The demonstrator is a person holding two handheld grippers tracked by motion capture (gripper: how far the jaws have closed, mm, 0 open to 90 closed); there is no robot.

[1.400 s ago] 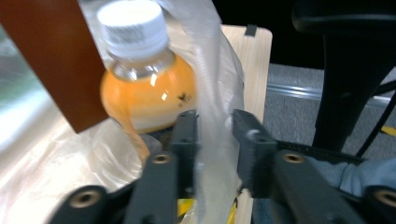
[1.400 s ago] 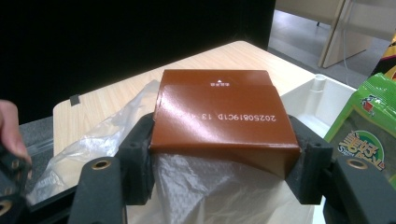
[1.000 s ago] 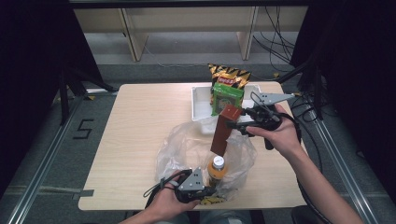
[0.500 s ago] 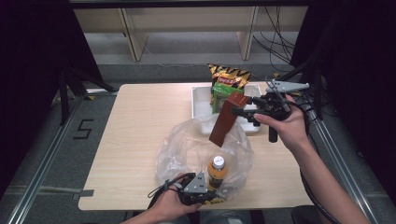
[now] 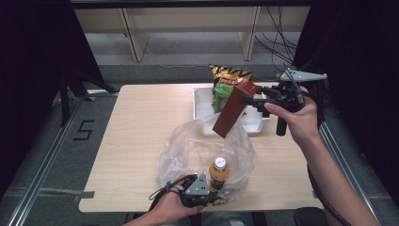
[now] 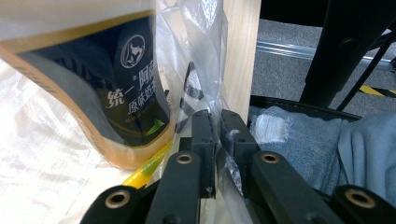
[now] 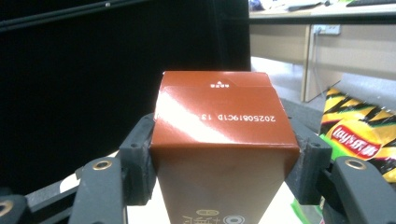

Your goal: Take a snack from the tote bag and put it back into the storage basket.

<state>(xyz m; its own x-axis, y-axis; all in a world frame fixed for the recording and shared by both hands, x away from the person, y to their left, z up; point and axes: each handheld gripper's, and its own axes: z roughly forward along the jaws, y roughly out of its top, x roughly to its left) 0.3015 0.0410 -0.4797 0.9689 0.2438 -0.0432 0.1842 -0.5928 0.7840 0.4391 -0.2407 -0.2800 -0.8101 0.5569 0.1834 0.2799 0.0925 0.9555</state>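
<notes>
1. The landmark is the clear plastic bag point(image 5: 202, 150), which lies crumpled and open on the near middle of the wooden desk point(image 5: 141, 117).
2. An orange drink bottle point(image 5: 218, 173) with a white cap stands upright inside the bag, toward its near edge.
3. The left tongs point(image 5: 203, 197) sit at the near rim of the bag, just beside the bottle and held in the person's left hand point(image 5: 169, 209) at the desk's front edge.
4. In the left gripper view the left tongs point(image 6: 215, 135) are pinched together on a fold of the bag's film point(image 6: 205, 70), with nothing but the thin plastic between the pads; the bottle's dark label point(image 6: 126, 93) fills the space just to their side.
5. A brown carton point(image 5: 230, 109) hangs tilted in the air above the far side of the bag, its lower end pointing down toward the bag's opening and clear of the plastic.
6. The right tongs point(image 5: 248, 100) clamp the carton at its upper end; the right hand point(image 5: 296, 117) is up beyond the bag, on its right.
7. In the right gripper view both pads of the right tongs point(image 7: 223, 163) press against the two sides of the carton point(image 7: 222, 140), whose top panel bears a printed date code.
8. Behind the bag, a white tray point(image 5: 200, 101) rests on the desk, holding a green packet point(image 5: 221, 94).
9. A yellow crisp packet point(image 5: 228, 74) stands at the tray's far side, farther from the bag.
</notes>
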